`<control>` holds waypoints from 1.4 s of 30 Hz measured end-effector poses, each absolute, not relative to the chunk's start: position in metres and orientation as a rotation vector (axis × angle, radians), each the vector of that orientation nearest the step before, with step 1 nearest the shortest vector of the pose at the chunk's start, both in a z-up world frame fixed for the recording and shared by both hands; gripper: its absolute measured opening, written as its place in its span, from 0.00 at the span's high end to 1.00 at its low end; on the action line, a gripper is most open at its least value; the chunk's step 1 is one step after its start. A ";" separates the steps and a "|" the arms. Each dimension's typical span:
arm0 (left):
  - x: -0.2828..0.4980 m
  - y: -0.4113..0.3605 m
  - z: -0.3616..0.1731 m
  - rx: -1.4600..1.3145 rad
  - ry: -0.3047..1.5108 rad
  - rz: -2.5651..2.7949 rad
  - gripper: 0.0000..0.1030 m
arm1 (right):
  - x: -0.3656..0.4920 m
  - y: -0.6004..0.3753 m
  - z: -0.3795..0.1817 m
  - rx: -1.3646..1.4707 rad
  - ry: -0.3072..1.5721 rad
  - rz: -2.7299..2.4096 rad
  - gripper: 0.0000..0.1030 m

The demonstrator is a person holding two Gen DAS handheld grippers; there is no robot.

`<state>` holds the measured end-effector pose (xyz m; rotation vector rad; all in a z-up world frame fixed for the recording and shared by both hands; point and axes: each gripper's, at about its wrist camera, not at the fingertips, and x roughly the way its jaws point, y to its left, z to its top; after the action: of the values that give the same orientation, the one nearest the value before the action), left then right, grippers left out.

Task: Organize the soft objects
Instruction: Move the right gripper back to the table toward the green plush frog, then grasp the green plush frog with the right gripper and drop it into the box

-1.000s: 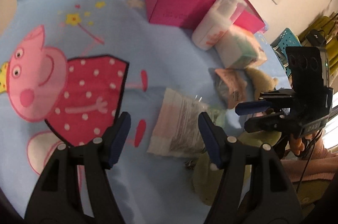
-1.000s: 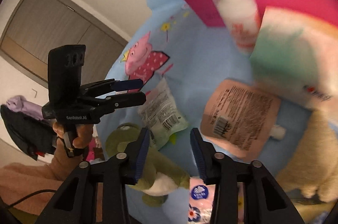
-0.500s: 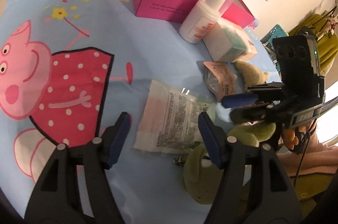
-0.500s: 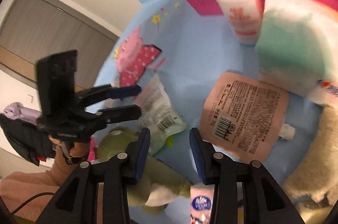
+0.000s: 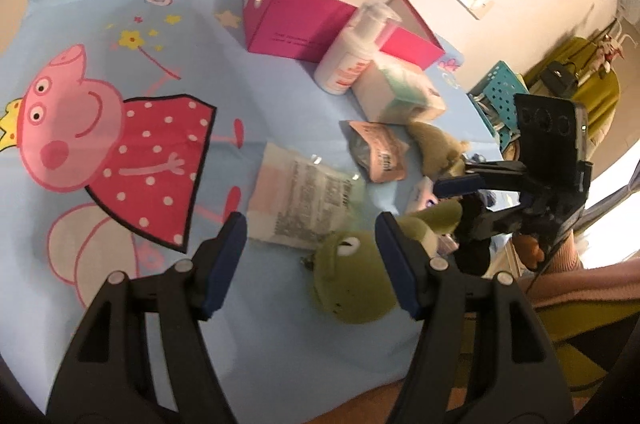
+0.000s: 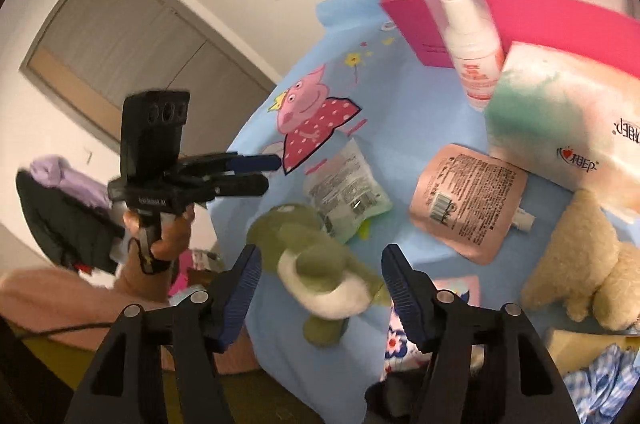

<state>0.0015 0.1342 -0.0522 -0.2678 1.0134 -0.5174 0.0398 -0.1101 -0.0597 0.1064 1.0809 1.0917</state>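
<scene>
The green frog toy is shown lying near the front edge of the blue cartoon cloth on the tabletop, just beside a printed packet. The right claw, whose jaws have just been opening, is held above the frog without gripping it. The left claw is likewise seen open and empty.

Big bare patch of blue cloth on the pig-picture side, far side crowded by pink box, white bottle, tissue pack, packets and soft toys bunched close
</scene>
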 end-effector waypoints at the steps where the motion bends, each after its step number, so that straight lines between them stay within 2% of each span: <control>1: -0.001 0.132 -0.052 -0.266 1.010 -0.532 0.34 | 0.040 -0.108 -0.061 0.094 1.078 1.086 0.38; 3: -0.004 0.128 -0.052 -0.275 1.012 -0.558 0.34 | 0.040 -0.101 -0.067 0.071 1.083 1.080 0.38; 4: -0.007 0.127 -0.053 -0.278 1.015 -0.562 0.34 | 0.041 -0.097 -0.072 0.062 1.083 1.071 0.48; 5: -0.010 0.126 -0.055 -0.285 1.020 -0.560 0.34 | 0.042 -0.095 -0.076 0.057 1.087 1.074 0.66; 10: -0.023 0.128 -0.057 -0.319 1.036 -0.604 0.34 | 0.046 -0.100 -0.074 0.097 1.044 1.080 0.77; 17: -0.028 0.108 -0.063 -0.294 1.070 -0.659 0.34 | 0.052 -0.117 -0.051 0.239 0.977 1.100 0.79; 26: -0.004 0.098 -0.010 -0.272 0.873 -0.671 0.35 | 0.065 -0.126 0.000 0.218 0.845 1.081 0.79; 33: 0.056 0.084 0.046 -0.207 0.762 -0.635 0.35 | 0.108 -0.138 0.061 0.199 0.665 1.009 0.79; 42: 0.154 0.070 0.075 -0.176 0.758 -0.564 0.35 | 0.189 -0.141 0.085 0.207 0.604 0.911 0.79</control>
<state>0.1544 0.0700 0.0748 -0.1763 0.7578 -0.5641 0.1890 -0.1408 0.0848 0.2065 0.6041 0.9112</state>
